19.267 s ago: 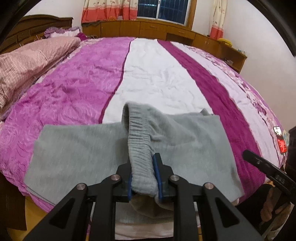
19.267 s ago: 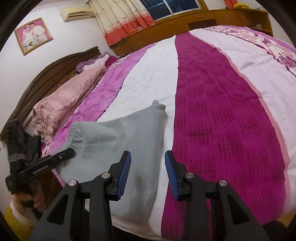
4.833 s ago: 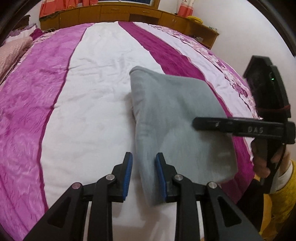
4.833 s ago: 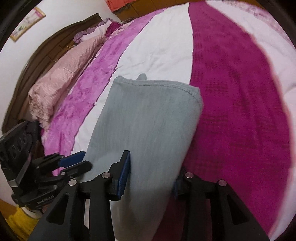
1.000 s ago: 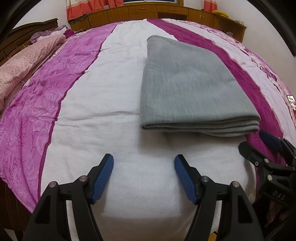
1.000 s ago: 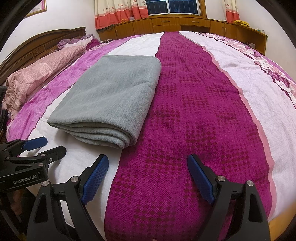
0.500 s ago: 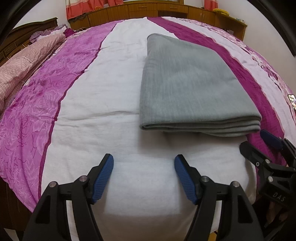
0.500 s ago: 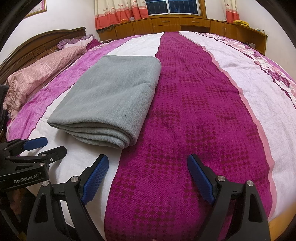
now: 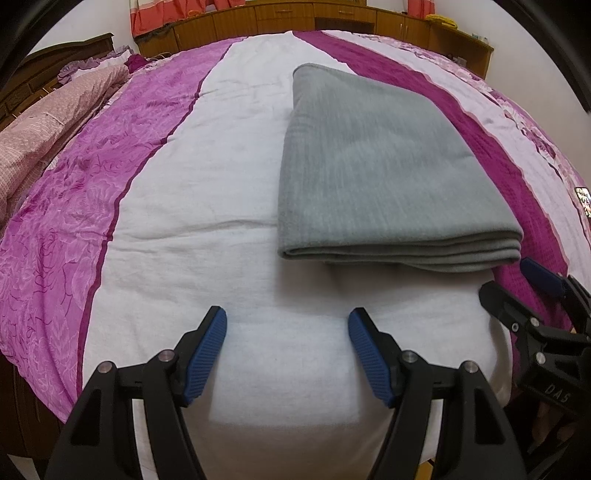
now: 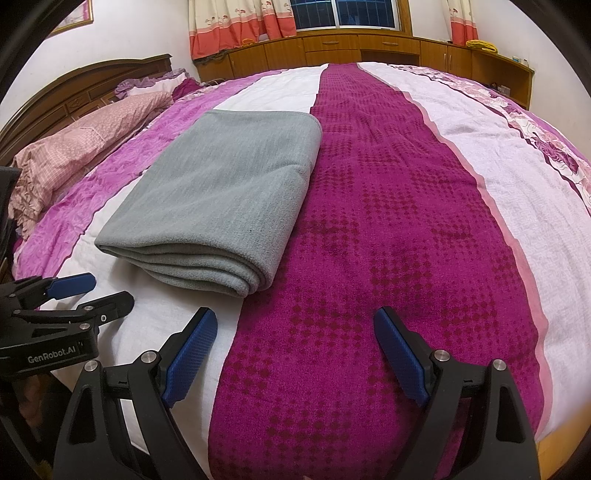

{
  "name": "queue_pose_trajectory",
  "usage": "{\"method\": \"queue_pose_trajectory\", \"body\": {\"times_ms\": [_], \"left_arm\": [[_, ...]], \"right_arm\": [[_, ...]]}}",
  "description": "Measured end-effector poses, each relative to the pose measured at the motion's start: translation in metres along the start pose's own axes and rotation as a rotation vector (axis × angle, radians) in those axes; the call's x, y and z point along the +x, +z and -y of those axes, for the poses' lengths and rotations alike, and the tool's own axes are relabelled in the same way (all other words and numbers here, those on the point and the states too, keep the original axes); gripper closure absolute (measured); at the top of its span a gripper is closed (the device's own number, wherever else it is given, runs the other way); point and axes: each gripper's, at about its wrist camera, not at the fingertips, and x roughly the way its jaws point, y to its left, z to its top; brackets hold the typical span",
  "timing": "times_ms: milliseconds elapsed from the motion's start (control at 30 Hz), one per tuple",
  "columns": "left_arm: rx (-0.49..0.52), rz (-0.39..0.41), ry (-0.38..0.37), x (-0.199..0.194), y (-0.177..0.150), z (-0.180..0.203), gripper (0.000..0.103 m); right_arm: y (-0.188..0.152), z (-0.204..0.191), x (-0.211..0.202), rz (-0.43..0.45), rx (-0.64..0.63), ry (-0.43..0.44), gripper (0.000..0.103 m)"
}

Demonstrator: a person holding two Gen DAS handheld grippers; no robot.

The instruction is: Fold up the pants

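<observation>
The grey pants (image 9: 373, 162) are folded into a flat stack and lie on the bed cover (image 9: 184, 206), across the white stripe and the edge of the dark purple stripe. A long moment ago they were spread out and one end was pinched in the left gripper (image 9: 287, 328). Now nothing is held. The blue pads of the left gripper are spread wide over bare white cover, near the stack but apart from it. The right gripper (image 10: 295, 332) is spread wide too, with only purple cover between its pads. Nothing has been moved since a second ago.

In the left wrist view the right gripper is seen at the right edge, just beside the near right corner of the pants. In the right wrist view the left gripper is seen at the left edge. Only there are the window (image 10: 347, 14), the curtains (image 10: 240, 26) and the pink pillow (image 10: 85, 136) seen whole.
</observation>
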Motion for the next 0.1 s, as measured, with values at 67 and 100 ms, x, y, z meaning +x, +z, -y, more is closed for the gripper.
{"method": "queue_pose_trajectory", "body": {"times_ms": [67, 100], "left_arm": [[-0.001, -0.003, -0.001, 0.0002, -0.0004, -0.0006, 0.031], [0.0, -0.003, -0.001, -0.0001, -0.0001, 0.0, 0.031]], "right_arm": [[-0.0001, 0.0, 0.0, 0.0, 0.0, 0.0, 0.02], [-0.0001, 0.0001, 0.0, 0.0, 0.0, 0.0, 0.02]]}}
